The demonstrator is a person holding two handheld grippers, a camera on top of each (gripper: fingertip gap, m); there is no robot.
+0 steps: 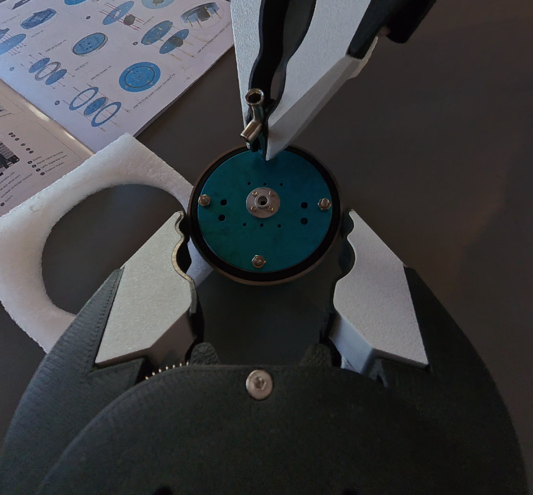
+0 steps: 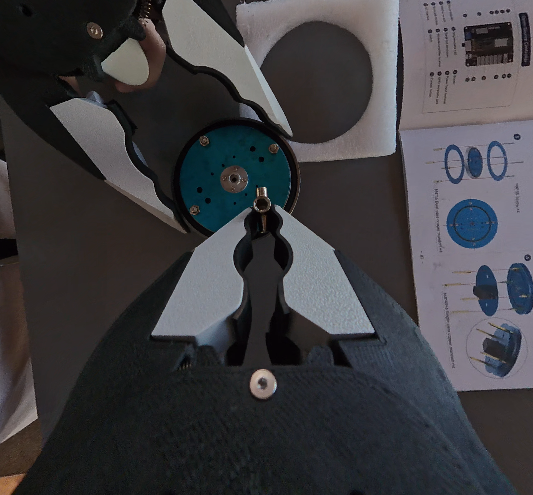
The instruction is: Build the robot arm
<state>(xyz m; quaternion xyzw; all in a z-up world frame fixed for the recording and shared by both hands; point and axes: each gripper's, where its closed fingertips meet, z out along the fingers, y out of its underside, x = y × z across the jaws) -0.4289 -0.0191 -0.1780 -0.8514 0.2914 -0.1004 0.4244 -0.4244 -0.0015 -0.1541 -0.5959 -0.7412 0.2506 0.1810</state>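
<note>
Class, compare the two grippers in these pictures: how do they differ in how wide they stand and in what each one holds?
The left tool stands wide, its fingers on opposite sides of the round blue wheel; the right tool is nearly closed. The left grips the large wheel by its black rim; the right pinches a small metal socket wrench at its tips, over the wheel's edge. Both have white fingers with black wavy pads.

You are looking down on a dark grey-brown tabletop (image 1: 418,149), matte, dim overall. Soft light falls from one side, leaving a faint warm sheen toward its far right in the left wrist view. In the right wrist view, a lighter brown strip shows at the lower left corner; what it is cannot be told. No walls or windows show.
</note>
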